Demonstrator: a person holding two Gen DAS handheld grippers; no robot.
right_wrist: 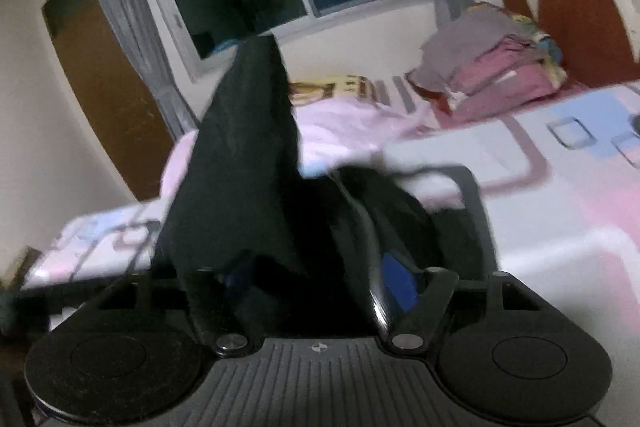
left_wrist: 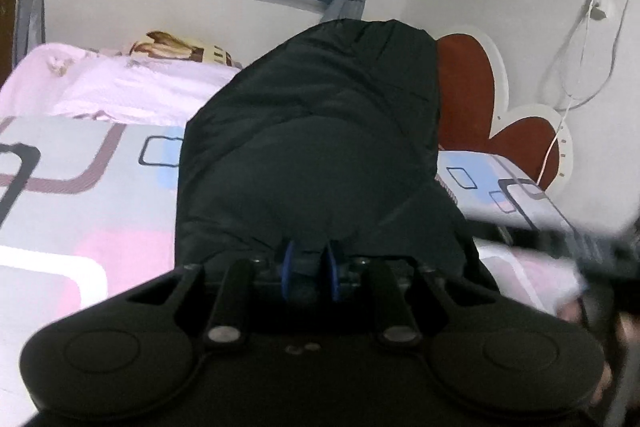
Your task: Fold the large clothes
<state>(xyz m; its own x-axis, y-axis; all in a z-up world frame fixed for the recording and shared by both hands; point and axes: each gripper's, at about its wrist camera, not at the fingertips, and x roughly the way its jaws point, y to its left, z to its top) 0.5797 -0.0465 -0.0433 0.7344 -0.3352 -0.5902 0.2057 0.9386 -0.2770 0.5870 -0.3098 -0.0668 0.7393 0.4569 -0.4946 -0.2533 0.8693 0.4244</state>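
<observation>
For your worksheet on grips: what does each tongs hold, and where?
Left tongs: shut on a bunched fold of the black garment. Right tongs: open, gripping nothing, though cloth drapes over them.

the black garment [left_wrist: 312, 147] is covering the middle of the bed [left_wrist: 80, 187] and part of the red headboard [left_wrist: 472, 87] in the left wrist view — its lower edge is hiding the left gripper [left_wrist: 310, 267] fingertips. at the right edge a dark blurred shape [left_wrist: 600, 251] is smearing past, unreadable. in the right wrist view the cloth is hiding the right gripper [right_wrist: 320, 287] left pad — the folded pile [right_wrist: 492, 67] is blurring.
</observation>
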